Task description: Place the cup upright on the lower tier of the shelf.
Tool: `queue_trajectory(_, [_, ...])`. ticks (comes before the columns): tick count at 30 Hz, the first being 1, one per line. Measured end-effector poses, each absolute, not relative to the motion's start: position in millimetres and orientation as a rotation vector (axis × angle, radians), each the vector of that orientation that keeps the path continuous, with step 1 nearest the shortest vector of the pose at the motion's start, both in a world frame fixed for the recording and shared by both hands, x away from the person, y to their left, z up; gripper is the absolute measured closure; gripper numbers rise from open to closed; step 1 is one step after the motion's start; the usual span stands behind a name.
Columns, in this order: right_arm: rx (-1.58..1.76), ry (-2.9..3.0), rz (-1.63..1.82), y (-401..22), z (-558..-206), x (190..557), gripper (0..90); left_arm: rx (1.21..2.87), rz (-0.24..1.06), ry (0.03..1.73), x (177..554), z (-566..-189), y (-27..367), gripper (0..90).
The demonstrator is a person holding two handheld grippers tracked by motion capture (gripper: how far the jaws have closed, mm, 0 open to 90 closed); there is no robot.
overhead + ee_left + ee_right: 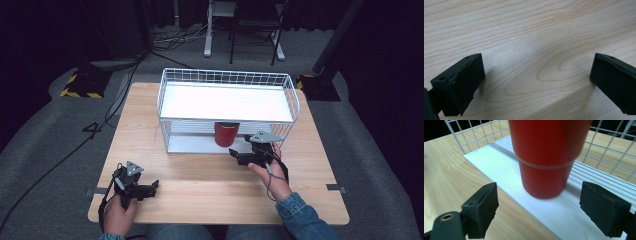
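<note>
- Standing on the wire rack's (pixel 227 77) lower shelf, a red cup (pixel 547 157) is facing the right gripper (pixel 549 207), fingers spread, apparently not yet gripping.
- Left gripper (pixel 536 82) is idling over bare tabletop (pixel 529 32), fingers spread.

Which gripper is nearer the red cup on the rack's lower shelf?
Right. The right gripper sits open just before the red cup; the left gripper rests open at the table's near-left, well away.

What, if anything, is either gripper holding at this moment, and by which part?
Nothing is held. The left gripper is open over bare table. The right gripper is open just short of the red cup on the rack's lower shelf.
</note>
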State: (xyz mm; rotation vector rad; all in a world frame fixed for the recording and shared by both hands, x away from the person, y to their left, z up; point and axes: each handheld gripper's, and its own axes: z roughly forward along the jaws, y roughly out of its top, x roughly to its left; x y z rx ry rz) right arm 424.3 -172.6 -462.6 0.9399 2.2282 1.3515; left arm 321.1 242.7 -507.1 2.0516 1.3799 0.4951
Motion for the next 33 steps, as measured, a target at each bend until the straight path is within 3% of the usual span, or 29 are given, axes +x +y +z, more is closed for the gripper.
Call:
queue_trajectory(15, [0.956,2.241,1.337,-227,-444,392,15.9,2.052,0.495,1.380,321,-507,243,0.1])
queue_trajectory(33, [1.095,2.201,1.262,-291,-451,362,15.9,2.051,0.491,1.375,327,-507,241,0.0])
